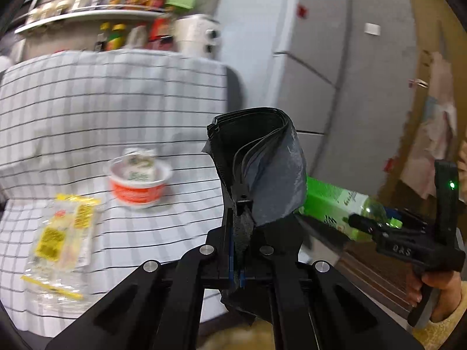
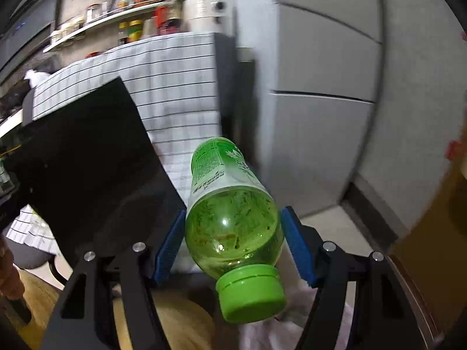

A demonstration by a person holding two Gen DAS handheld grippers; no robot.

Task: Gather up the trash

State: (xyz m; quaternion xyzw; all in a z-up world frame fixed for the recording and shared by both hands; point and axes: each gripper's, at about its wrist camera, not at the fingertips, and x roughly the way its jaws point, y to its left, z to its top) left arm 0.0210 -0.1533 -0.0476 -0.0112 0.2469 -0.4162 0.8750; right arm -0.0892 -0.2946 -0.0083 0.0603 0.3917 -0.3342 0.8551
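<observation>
cup (image 1: 139, 183) on table (image 1: 87, 96), wrapper (image 1: 62, 233) left (nearer), shelf (image 1: 87, 14) behind

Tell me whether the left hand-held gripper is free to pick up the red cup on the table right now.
Probably not. The left hand-held gripper is shut on a folded black trash bag, so its jaws are occupied. The path to the red cup on the checked tablecloth looks unobstructed otherwise.

I had a black, folded bin bag (image 1: 256, 157) pinched in my left tongs (image 1: 238, 204), which were black too. My right tongs (image 2: 233, 245) wore blue pads (image 2: 170, 248) on black arms and held a clear green bottle (image 2: 230, 221) with a green-and-white label and bright green cap (image 2: 252, 294). Beyond the left tongs, the tablecloth (image 1: 87, 102) was white with thin dark grid lines; on it were an orange-and-white cup (image 1: 138, 185) and a clear wrapper (image 1: 62, 242) printed yellow.
</observation>
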